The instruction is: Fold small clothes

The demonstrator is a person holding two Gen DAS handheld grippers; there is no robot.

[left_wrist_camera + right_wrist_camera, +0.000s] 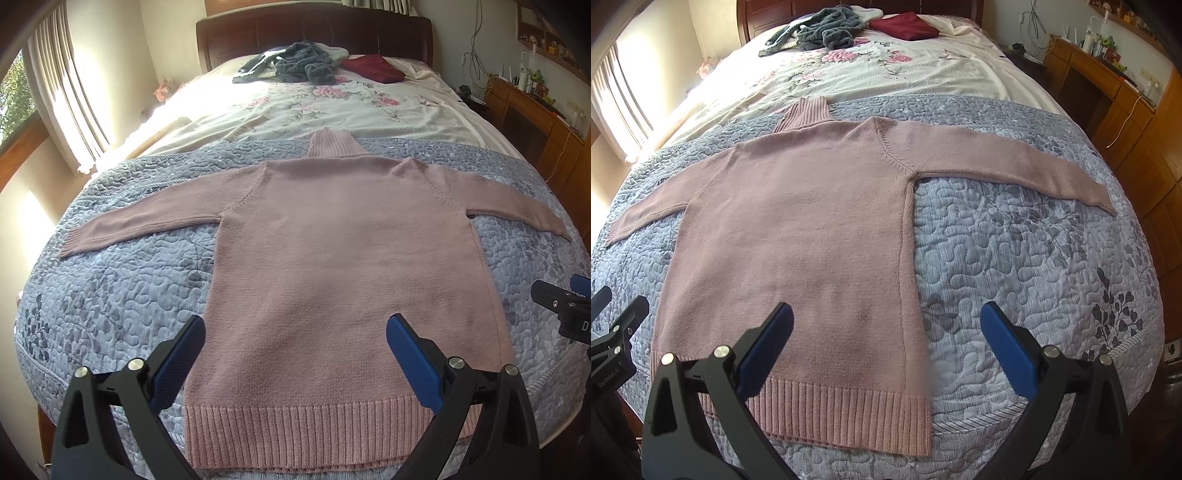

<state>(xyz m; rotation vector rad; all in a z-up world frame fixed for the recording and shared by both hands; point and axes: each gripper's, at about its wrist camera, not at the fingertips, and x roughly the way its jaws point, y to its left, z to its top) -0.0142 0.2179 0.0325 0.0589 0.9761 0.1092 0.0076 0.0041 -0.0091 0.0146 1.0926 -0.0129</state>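
Wooden-headboard bed [314, 26] with clothes laid out on it

A grey-blue quilted bedspread [110, 288] covers the near half of the bed, a cream floral sheet [332, 110] the far half. A dusty-pink knitted turtleneck sweater [332, 258] lies flat on the quilt, sleeves spread wide, ribbed hem nearest. By the headboard lie a crumpled grey-blue fleecy garment [303, 62] and, just beside it, a folded dark red cloth [373, 68].

Both wrist views look from the bed's [110, 295] foot toward the headboard [314, 33], sharing the spread pink sweater [332, 240]; right view sits further right.
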